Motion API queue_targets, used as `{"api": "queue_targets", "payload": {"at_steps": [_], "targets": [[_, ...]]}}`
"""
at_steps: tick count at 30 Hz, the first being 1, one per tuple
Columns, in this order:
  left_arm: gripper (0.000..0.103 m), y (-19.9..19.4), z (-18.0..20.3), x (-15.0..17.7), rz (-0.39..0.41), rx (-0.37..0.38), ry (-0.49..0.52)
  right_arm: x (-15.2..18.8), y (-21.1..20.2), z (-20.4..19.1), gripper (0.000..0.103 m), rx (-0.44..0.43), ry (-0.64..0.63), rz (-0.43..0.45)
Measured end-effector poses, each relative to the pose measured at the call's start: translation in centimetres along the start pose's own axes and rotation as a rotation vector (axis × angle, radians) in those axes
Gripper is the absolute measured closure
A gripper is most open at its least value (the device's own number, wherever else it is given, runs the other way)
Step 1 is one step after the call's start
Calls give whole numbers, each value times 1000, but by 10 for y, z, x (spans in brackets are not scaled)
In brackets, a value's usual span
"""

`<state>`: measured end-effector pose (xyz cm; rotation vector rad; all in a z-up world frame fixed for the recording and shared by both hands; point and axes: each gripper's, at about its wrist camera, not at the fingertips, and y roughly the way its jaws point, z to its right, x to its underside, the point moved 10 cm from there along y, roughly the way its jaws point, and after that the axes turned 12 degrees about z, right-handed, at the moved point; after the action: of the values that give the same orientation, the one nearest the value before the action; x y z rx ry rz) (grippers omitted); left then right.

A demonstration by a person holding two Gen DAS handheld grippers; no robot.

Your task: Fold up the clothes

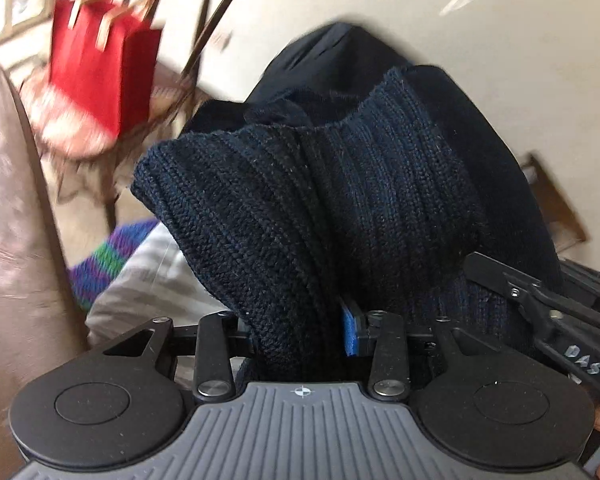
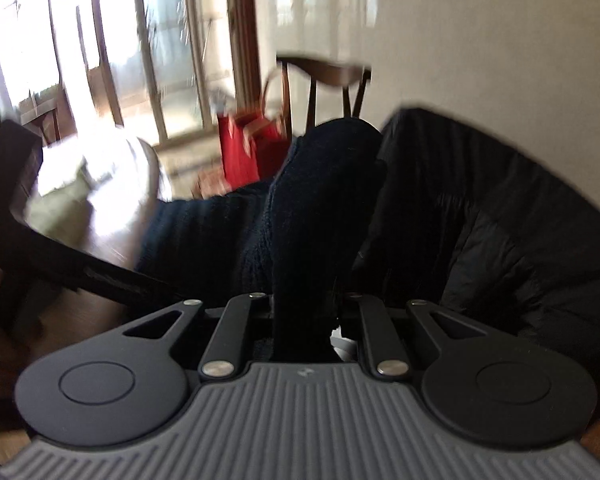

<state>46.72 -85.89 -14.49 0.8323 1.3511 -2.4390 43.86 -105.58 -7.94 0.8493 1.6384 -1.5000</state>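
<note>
Knitwear in transit: a dark navy ribbed sweater (image 1: 300, 208) is clamped in both hand-held grippers and carried in the air, not lying on any surface.

Left hand-held gripper (image 1: 300, 340): jaws partly closed on a thick bunch of the rib knit, a blue pad (image 1: 350, 330) showing at its 3 o'clock side. Right hand-held gripper (image 2: 304, 320): jaws nearly shut, pinching a narrower fold of the same dark fabric (image 2: 312, 208). In the left wrist view the other gripper's arm sits at 4 o'clock, so the two grips lie close together.

Orientation: the ribs run from the jaws toward 12 o'clock, so the gripped band's long axis points away from the camera; the rest of the garment drapes beyond, full outline hidden.

Risks, as judged:
- Both views are motion-blurred; a fast swing could pull the thin right-hand pinch loose.
- Close grips leave the body bunched, so it may land crumpled, not flat.
- A red bag (image 1: 100, 76) on a chair (image 2: 328, 76) at 11 o'clock, and striped fabric (image 1: 148, 280) at 8 o'clock, could snag trailing cloth.
</note>
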Motion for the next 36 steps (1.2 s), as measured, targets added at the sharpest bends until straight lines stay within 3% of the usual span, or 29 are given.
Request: {"api": "queue_targets", "payload": {"at_steps": [2, 4, 7, 10, 13, 18, 20, 24, 26, 31, 36], "targets": [[55, 34, -11, 9, -80, -54, -38, 31, 46, 28, 85, 6, 35, -101], [54, 55, -21, 21, -131, -117, -59, 66, 87, 52, 80, 57, 34, -184], [51, 69, -17, 31, -150, -125, -30, 105, 133, 84, 74, 173, 27, -251], [49, 69, -12, 17, -130, -93, -7, 106, 145, 95, 69, 203, 105, -200], [42, 64, -15, -6, -88, -65, 5, 93, 136, 98, 58, 207, 112, -141], [33, 32, -10, -28, -9, -27, 51, 54, 114, 99, 55, 160, 200, -31], [32, 12, -10, -33, 26, -14, 77, 30, 92, 78, 41, 115, 191, 23], [25, -51, -19, -43, 119, 7, 147, -18, 57, 9, 33, -17, 129, 119], [19, -94, -33, -41, 166, -9, 184, -38, 45, -39, 23, -103, 99, 159], [9, -199, -103, -19, 226, -126, 186, -71, 30, -162, 9, -340, 70, 206], [9, -288, -205, 27, 213, -357, 66, -66, 48, -276, 7, -486, -2, 141]]}}
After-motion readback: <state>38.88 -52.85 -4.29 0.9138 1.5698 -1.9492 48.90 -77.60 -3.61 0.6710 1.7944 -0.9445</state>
